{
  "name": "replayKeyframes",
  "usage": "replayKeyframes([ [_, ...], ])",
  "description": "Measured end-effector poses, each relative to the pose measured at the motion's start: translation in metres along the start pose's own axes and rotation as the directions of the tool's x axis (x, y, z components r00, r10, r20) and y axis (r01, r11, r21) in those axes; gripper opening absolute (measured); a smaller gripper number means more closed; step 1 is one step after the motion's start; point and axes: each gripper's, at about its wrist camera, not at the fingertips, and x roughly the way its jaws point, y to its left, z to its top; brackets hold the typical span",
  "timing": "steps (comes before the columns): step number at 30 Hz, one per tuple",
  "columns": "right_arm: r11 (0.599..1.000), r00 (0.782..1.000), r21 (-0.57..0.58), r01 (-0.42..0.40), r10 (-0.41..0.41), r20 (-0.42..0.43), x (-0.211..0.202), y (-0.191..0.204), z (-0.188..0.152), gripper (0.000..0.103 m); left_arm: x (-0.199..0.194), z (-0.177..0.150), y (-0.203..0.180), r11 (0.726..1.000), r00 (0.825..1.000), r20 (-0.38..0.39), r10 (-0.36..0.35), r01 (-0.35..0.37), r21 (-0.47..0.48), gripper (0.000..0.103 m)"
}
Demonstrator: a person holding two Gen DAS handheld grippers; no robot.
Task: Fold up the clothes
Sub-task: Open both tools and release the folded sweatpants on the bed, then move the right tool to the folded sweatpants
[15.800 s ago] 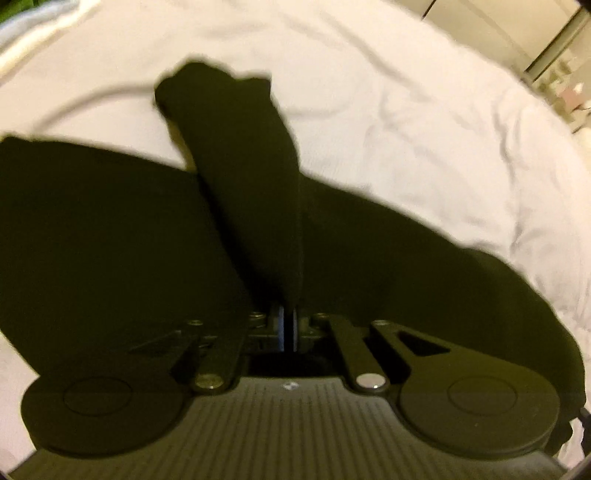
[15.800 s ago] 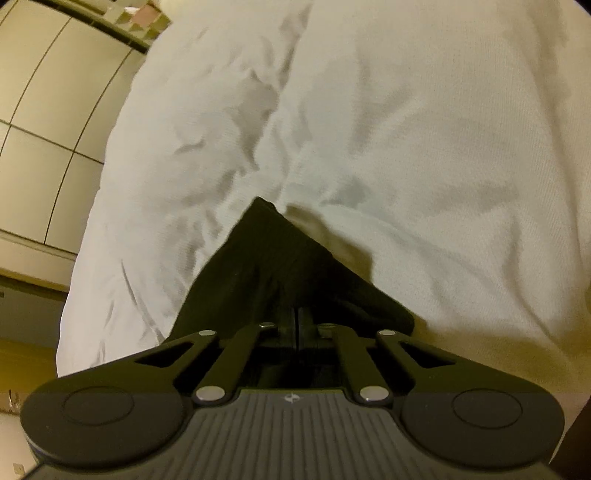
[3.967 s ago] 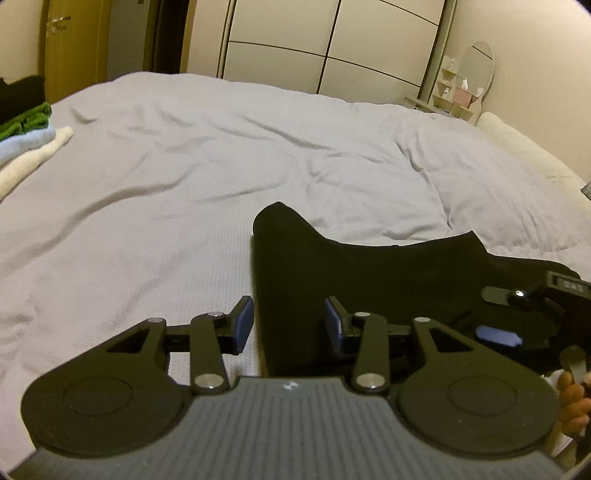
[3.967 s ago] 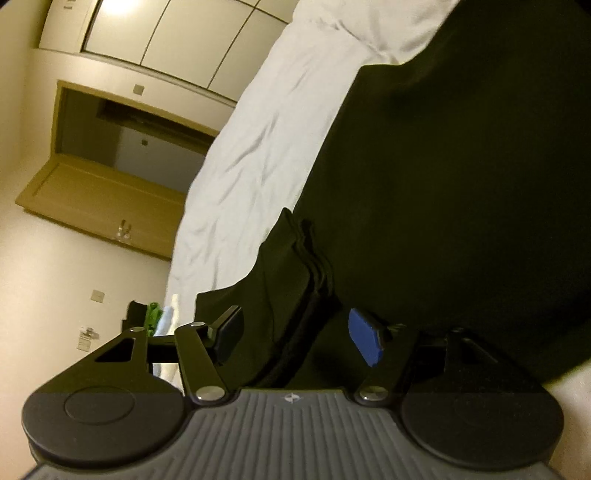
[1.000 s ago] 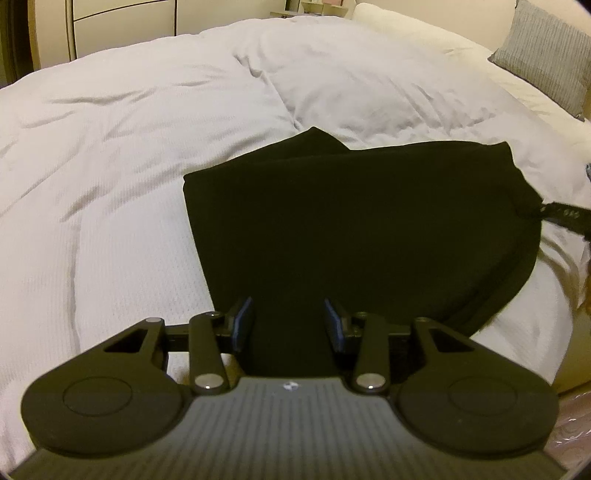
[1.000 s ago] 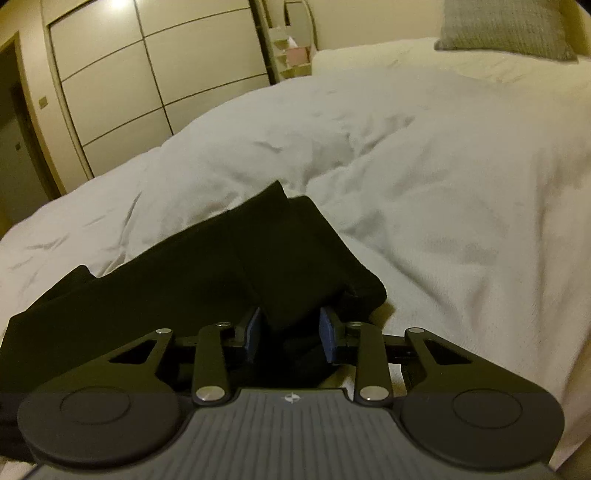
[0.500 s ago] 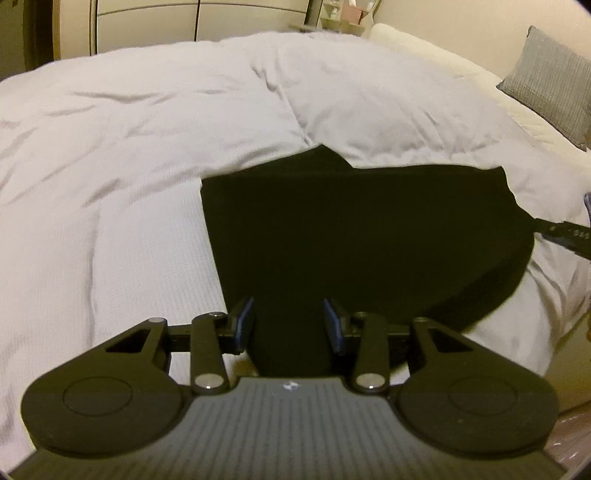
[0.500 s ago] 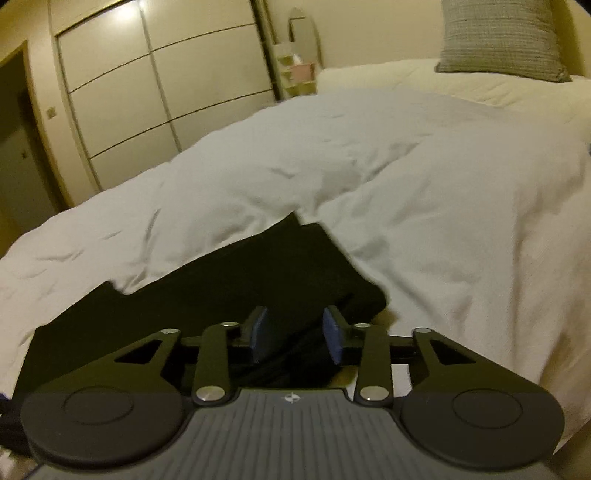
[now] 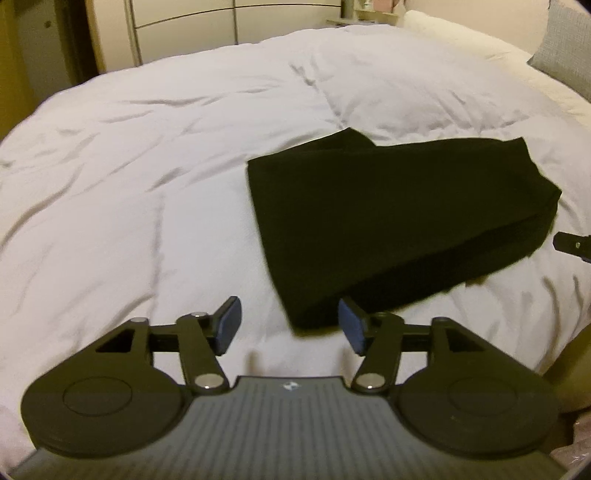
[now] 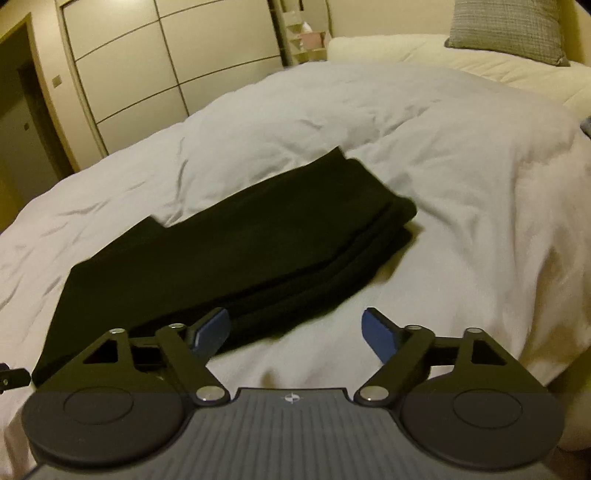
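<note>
Folded black cloth garment (image 9: 388, 221) lies flat on the white quilted bed (image 9: 147, 184), both grippers' (image 9: 290, 325) (image 10: 295, 334) jaws spread wide, holding nothing.

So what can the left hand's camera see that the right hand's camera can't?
Only the left wrist view shows the left gripper, open, with the garment's near left corner between its fingers' line.

Only the right wrist view shows the right gripper, open, the stacked layers along the garment's near edge, the whole grey pillow and a doorway.

Both show the folded black garment lying free on the white duvet, and the wardrobe doors behind.
</note>
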Motion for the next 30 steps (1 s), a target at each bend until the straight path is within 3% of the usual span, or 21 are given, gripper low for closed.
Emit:
replayKeyframes([
  [1, 1.000, 1.000, -0.006, -0.002, 0.002, -0.006, -0.005, 0.004, -0.003, 0.089, -0.007, -0.004, -0.001, 1.000, 1.000, 0.001, 0.009, -0.009, 0.001, 0.062],
  [14, 0.996, 1.000, -0.086, 0.010, -0.012, -0.027, -0.059, 0.039, -0.025, 0.089, -0.064, -0.038, -0.016, 1.000, 1.000, 0.021, 0.019, -0.020, 0.022, 0.085],
  [21, 0.994, 1.000, -0.107, -0.016, 0.016, 0.003, -0.077, 0.049, -0.029, 0.089, -0.078, -0.042, -0.018, 0.999, 0.999, 0.045, 0.010, -0.012, 0.034, 0.086],
  [30, 0.995, 1.000, -0.098, -0.015, 0.015, -0.001, -0.070, 0.046, -0.029, 0.090, -0.064, -0.041, -0.005, 1.000, 0.999, 0.033, -0.027, 0.026, 0.016, 0.086],
])
